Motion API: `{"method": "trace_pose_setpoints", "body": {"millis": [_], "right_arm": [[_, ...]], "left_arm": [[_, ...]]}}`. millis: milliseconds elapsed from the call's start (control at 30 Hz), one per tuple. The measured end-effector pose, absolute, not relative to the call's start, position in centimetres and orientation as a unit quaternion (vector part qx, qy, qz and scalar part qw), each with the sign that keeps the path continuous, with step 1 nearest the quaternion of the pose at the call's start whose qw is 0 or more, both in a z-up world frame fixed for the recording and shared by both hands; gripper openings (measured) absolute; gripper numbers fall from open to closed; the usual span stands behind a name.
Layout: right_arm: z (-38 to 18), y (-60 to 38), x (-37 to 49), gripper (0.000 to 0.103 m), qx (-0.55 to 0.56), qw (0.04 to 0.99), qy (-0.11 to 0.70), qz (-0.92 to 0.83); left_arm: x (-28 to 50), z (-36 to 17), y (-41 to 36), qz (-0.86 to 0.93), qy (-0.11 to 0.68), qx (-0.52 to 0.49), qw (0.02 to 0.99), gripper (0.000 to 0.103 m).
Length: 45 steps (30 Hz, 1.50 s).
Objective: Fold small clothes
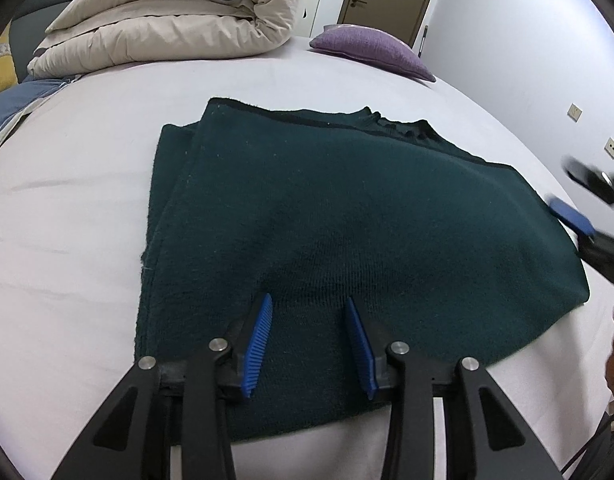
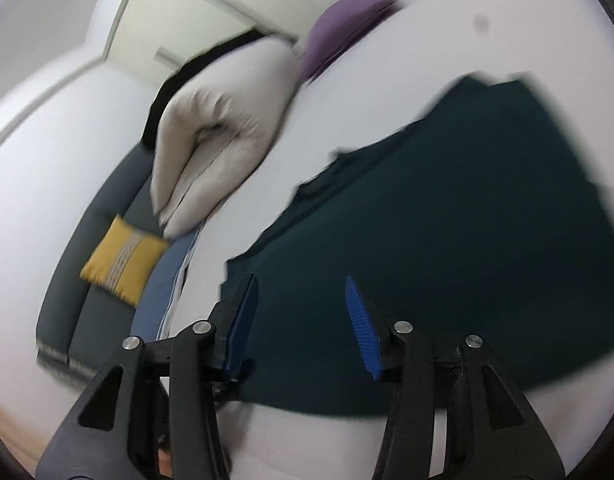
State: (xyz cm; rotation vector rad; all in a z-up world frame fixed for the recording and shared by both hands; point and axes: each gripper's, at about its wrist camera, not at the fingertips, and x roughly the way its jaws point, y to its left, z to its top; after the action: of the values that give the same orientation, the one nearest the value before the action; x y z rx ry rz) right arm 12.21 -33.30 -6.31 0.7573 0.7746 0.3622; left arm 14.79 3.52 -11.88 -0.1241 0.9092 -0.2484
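1. The dark green garment (image 1: 347,208) lies folded over on the white bed (image 1: 87,208), layers stacked and slightly offset at the far left corner.
2. My left gripper (image 1: 309,320) hovers over the near edge, fingers partly apart, nothing pinched between them.
3. My right gripper (image 2: 303,304) sits at the garment's right edge, fingers apart and empty; that view is blurred, so contact is unclear.
4. Risk: if I pinch only the top layer, the stack could slide apart and undo the fold.
5. Risk: dragging sideways could bunch the knit or pull the sheet beneath.
6. The purple cushion (image 1: 371,50) and rolled duvet (image 1: 167,20) sit well clear.
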Motion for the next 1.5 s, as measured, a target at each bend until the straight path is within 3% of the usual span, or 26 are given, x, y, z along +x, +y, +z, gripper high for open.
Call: {"method": "trace_pose_setpoints", "body": {"millis": [167, 300, 433, 467, 800, 1200, 1267, 1500], "right_arm": [[-7.3, -27.4, 18.5, 0.045, 0.352, 0.825, 0.391, 0.207], [-11.0, -28.0, 20.1, 0.045, 0.337, 0.821, 0.423, 0.184], [-13.5, -32.5, 18.9, 0.027, 0.367, 0.812, 0.412, 0.187], [-13.6, -33.7, 18.6, 0.027, 0.374, 0.814, 0.406, 0.181], [-13.7, -47.3, 12.2, 0.027, 0.447, 0.832, 0.322, 0.068], [-10.2, -47.8, 4.2, 0.035, 0.415, 0.85, 0.319, 0.061], [-9.7, -46.6, 3.9, 0.047, 0.408, 0.85, 0.322, 0.082], [-11.3, -44.8, 5.1, 0.047, 0.392, 0.834, 0.377, 0.096]], "left_arm": [[14.9, -12.1, 3.5, -0.119, 0.438, -0.057, 0.889, 0.042], [14.9, -12.1, 3.4, -0.118, 0.439, -0.052, 0.889, 0.042], [14.9, -12.1, 3.5, -0.118, 0.439, -0.05, 0.889, 0.042], [14.8, -12.1, 3.4, -0.117, 0.439, -0.048, 0.89, 0.042], [14.8, -12.3, 2.5, -0.097, 0.44, -0.003, 0.893, 0.043], [14.7, -12.3, 1.4, -0.079, 0.436, 0.036, 0.896, 0.044], [14.6, -12.3, 1.4, -0.077, 0.436, 0.04, 0.896, 0.044], [14.7, -12.3, 1.4, -0.076, 0.436, 0.043, 0.896, 0.044]]}}
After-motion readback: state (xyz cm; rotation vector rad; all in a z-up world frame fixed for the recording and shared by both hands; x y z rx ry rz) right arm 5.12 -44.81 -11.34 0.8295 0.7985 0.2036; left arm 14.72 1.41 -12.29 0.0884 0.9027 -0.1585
